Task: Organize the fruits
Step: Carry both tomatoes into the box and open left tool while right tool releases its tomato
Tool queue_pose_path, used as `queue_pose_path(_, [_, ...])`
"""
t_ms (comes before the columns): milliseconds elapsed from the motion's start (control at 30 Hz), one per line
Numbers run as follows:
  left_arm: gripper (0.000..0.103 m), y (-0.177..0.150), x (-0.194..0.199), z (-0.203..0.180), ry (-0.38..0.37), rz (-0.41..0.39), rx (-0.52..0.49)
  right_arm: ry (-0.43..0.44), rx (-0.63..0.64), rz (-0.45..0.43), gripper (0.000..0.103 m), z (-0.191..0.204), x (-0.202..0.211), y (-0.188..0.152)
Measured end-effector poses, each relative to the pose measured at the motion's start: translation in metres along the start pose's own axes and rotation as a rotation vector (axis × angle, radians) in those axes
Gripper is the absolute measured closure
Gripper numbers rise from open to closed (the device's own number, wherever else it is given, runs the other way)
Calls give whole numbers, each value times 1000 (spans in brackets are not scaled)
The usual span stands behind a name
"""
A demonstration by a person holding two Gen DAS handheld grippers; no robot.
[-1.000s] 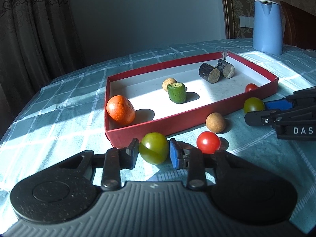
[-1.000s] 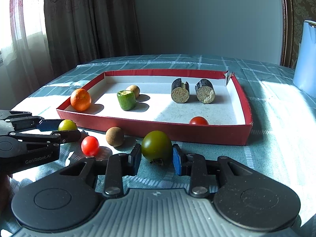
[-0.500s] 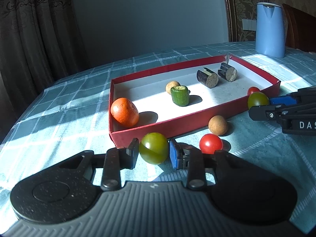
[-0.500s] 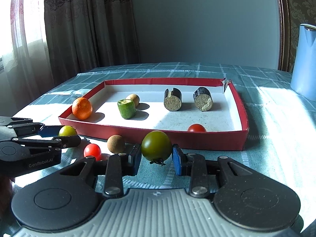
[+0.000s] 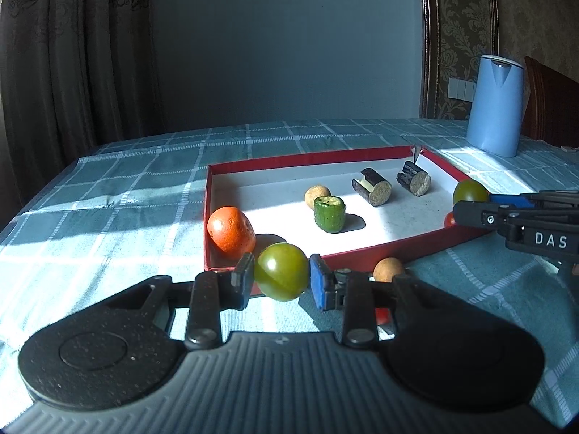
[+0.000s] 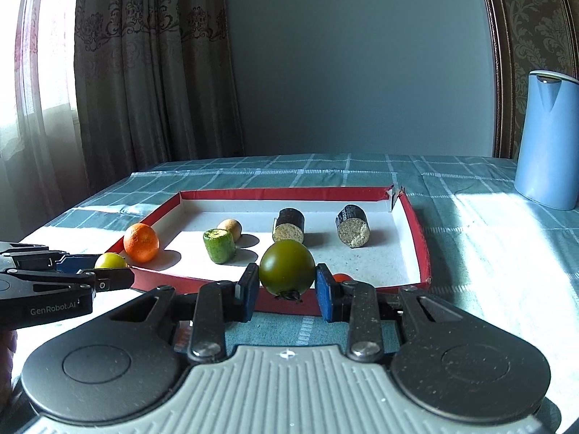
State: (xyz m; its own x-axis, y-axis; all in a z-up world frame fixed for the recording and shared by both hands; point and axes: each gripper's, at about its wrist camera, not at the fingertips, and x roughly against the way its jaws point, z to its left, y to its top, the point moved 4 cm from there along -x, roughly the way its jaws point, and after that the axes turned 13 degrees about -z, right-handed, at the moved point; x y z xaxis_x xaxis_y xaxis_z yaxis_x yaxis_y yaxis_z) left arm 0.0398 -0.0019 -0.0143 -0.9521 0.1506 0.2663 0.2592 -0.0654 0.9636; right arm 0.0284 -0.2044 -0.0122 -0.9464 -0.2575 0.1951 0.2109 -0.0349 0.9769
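My left gripper (image 5: 281,281) is shut on a green tomato (image 5: 281,271), lifted at the near left corner of the red tray (image 5: 362,253). My right gripper (image 6: 287,289) is shut on a darker green tomato (image 6: 287,266), held above the tray's near wall (image 6: 289,305). In the tray lie an orange (image 5: 231,230), a green cucumber piece (image 5: 329,214), a tan ball (image 5: 317,195), two dark eggplant pieces (image 5: 372,191) and a red tomato (image 6: 342,277). Another tan ball (image 5: 387,269) and a red tomato (image 5: 381,316) rest on the cloth outside.
A blue kettle (image 5: 495,105) stands at the far right on the checked teal tablecloth (image 5: 108,217). Curtains (image 6: 144,72) hang behind the table's left side. A dark chair back (image 5: 550,108) is behind the kettle.
Both grippers have risen off the cloth with their green tomatoes and moved toward the tray. The loose tan ball and red tomato stayed on the cloth.
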Motion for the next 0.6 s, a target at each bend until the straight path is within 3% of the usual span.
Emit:
queue_pose_path(200, [73,20,-24,2,39,-5,28,-56,22,51,70,-9,-45,11])
queue_pose_path(400, [74,23,-61,-4,75,48,-22,-101,6,146,70,-24,-87,3])
queue_pose_path(600, [73,21,-87,-10,110,79,-70,-113,13,187,71,-28,-104,-4])
